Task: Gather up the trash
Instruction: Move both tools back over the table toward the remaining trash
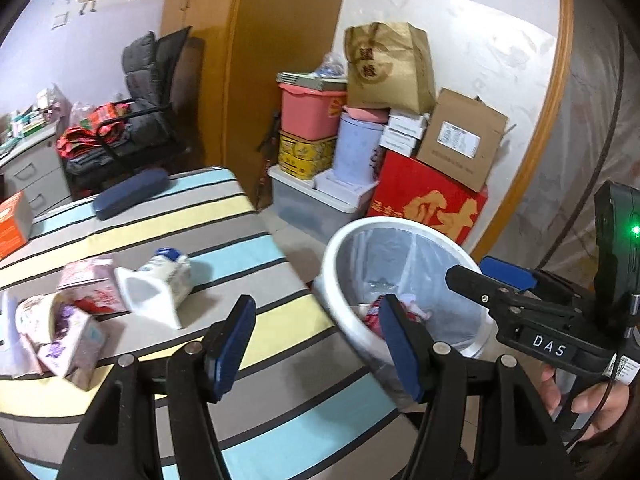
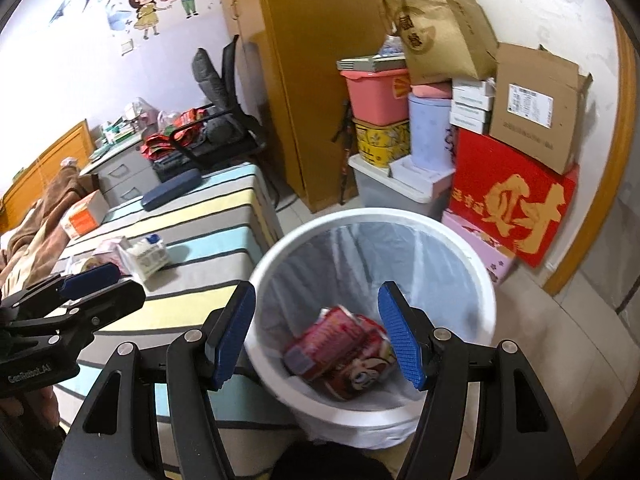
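In the left wrist view, the left gripper [image 1: 318, 338] stands with its blue pads apart and nothing between them. It hangs over the edge of a striped bed cover [image 1: 224, 240], with the white bin [image 1: 340, 248] just to its right on the floor beside the bed. The bin is lined with a clear bag, and red wrappers [image 1: 370, 312] show at its bottom, partly hidden behind the right-hand pad. To the left of the gripper, further along the cover, lies the remaining trash: a white carton [image 1: 160, 284] tipped on its side with its open end toward the camera, a pink carton [image 1: 92, 284] touching it, and a purple-printed carton [image 1: 68, 340] nearer the left edge. The right gripper [image 1: 488, 272] reaches in from the right above the bin's rim, held by a hand [image 1: 588, 400].

In the right wrist view, the right gripper [image 2: 318, 336] is released too, its pads spread and empty, directly above the bin [image 2: 280, 248]. The red wrappers [image 2: 340, 352] lie crumpled at the bottom of the bin, framed between the two pads but well below them. The left gripper [image 2: 100, 284] appears at the left over the striped cover [image 2: 208, 216], with the white carton [image 2: 150, 256] just beyond it.
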`<state>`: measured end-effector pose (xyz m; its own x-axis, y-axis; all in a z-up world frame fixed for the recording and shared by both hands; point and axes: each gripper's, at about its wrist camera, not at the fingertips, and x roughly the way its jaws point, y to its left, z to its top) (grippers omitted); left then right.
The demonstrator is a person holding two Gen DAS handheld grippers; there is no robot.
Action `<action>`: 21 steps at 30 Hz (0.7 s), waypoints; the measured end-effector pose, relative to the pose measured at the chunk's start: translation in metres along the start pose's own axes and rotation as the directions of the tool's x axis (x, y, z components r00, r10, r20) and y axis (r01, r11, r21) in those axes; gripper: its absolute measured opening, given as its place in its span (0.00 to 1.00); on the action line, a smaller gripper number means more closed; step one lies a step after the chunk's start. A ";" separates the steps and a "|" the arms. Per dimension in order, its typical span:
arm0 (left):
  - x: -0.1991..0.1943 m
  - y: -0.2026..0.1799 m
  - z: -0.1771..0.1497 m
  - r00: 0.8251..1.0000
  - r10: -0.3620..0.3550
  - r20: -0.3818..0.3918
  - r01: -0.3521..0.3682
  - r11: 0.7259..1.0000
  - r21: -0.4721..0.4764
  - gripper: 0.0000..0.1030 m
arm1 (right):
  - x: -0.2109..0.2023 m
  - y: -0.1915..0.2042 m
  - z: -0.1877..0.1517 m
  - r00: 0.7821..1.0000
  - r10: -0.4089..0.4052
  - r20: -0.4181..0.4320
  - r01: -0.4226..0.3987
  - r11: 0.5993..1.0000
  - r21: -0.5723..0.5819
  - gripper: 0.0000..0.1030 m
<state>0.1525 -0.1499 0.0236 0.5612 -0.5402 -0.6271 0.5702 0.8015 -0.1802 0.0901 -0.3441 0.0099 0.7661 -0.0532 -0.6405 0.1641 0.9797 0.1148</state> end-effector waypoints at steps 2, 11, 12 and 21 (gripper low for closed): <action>-0.007 0.010 -0.002 1.000 0.013 0.010 -0.013 1.000 -0.014 0.64 | 0.003 0.009 0.001 1.000 0.010 0.000 -0.010 1.000 -0.012 0.64; -0.035 0.051 -0.012 0.992 0.117 0.046 -0.116 0.992 -0.042 0.65 | 0.009 0.046 0.002 0.998 0.062 -0.006 -0.062 0.997 -0.048 0.64; -0.037 0.055 -0.012 0.991 0.127 0.046 -0.125 0.991 -0.051 0.65 | 0.012 0.052 0.002 0.998 0.070 -0.011 -0.070 0.996 -0.056 0.64; -0.055 0.106 -0.023 0.976 0.210 0.050 -0.201 0.969 -0.142 0.65 | 0.028 0.088 0.005 0.991 0.123 -0.048 -0.127 0.988 -0.093 0.64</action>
<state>0.1682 -0.0288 0.0212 0.6977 -0.3722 -0.6121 0.3546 0.9218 -0.1565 0.1290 -0.2601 0.0057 0.7497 0.0770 -0.6573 0.0071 0.9922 0.1243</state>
